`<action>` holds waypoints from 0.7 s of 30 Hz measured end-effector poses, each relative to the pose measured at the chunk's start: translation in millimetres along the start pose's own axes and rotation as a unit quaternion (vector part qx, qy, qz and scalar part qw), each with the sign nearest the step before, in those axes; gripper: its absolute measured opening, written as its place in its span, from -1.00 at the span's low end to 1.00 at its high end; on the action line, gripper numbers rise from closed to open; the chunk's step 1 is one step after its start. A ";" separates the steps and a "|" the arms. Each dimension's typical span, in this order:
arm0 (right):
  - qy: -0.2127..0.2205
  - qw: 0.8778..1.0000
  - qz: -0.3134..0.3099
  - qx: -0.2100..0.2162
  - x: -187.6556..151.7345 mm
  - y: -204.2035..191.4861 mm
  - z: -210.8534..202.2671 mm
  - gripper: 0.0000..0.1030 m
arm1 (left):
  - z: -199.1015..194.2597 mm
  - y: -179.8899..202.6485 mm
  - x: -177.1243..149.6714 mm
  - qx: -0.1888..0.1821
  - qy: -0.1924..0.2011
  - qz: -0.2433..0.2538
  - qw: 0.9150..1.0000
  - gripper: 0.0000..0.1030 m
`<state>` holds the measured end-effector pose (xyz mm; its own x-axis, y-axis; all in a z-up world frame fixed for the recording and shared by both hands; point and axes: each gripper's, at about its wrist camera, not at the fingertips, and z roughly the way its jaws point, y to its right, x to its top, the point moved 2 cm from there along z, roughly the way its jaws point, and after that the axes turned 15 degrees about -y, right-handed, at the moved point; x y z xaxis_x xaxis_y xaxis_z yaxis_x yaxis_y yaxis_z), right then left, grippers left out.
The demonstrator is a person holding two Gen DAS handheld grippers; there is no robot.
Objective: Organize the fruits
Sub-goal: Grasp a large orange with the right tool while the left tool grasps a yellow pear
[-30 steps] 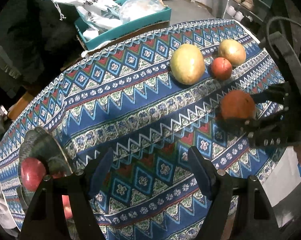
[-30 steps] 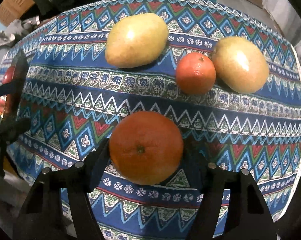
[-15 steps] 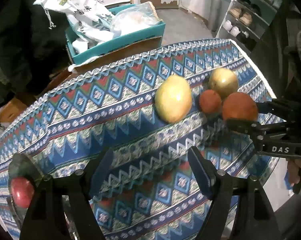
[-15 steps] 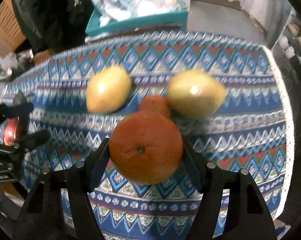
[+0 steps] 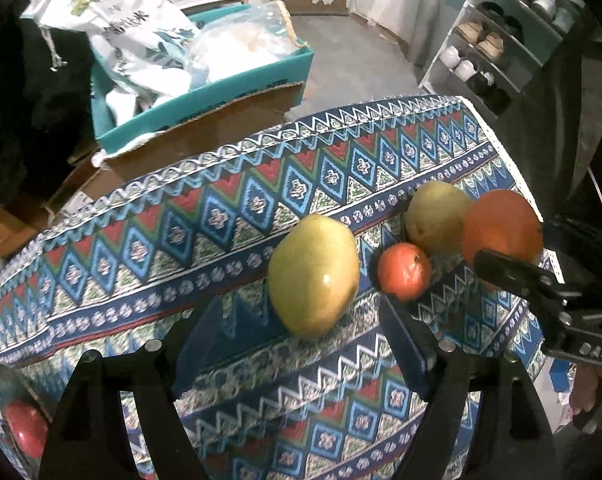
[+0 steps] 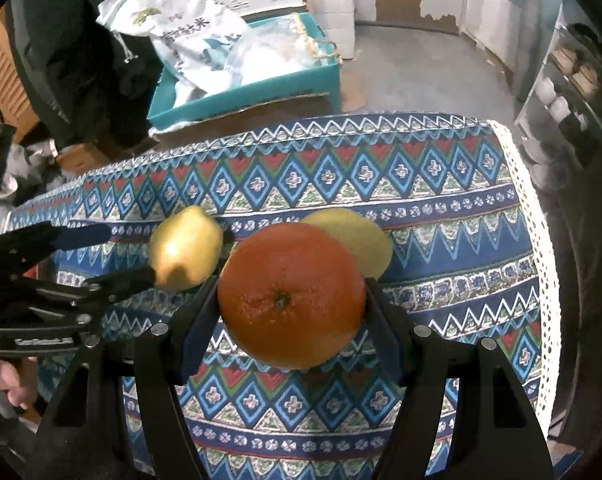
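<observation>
Right claw [image 6: 291,296] is clamped on the orange [image 6: 291,294], lifted off the table [image 6: 441,216] — left claw [image 5: 301,328] gapes empty. Mangoes [image 5: 314,276] and tangerine [image 5: 404,266] at 1 o'clock aren't sorted yet.

Dim indoor light, brightest on the far floor and wall — both fisheye views sink to black at their rounded corners. Straight lines bow toward the rims. A small glare spot sits on the nearest mango [image 5: 313,276]; the mangoes beyond the orange [image 6: 291,295] smear with motion blur.
</observation>
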<state>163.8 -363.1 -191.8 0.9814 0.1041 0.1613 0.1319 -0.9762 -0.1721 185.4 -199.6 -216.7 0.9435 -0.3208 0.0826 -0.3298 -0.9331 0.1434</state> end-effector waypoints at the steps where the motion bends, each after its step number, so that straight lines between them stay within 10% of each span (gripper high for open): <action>1: -0.001 1.000 0.003 0.001 0.5 2.3 1.3 0.36 | 4.7 0.7 2.8 -0.002 -0.004 -0.002 1.000 0.58; 16: -0.003 1.000 0.018 0.017 10.3 15.8 8.1 0.36 | 50.4 3.5 22.4 -0.025 -0.039 -0.015 0.999 0.58; 21: -0.004 1.000 0.015 0.015 10.5 12.4 8.5 0.36 | 58.0 1.7 17.2 -0.034 -0.045 -0.012 0.998 0.29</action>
<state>177.0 -372.4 -200.6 0.9859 0.0773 0.1484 0.1073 -0.9726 -0.2063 202.9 -216.2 -272.2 0.9492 -0.3144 -0.0112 -0.3051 -0.9288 0.2104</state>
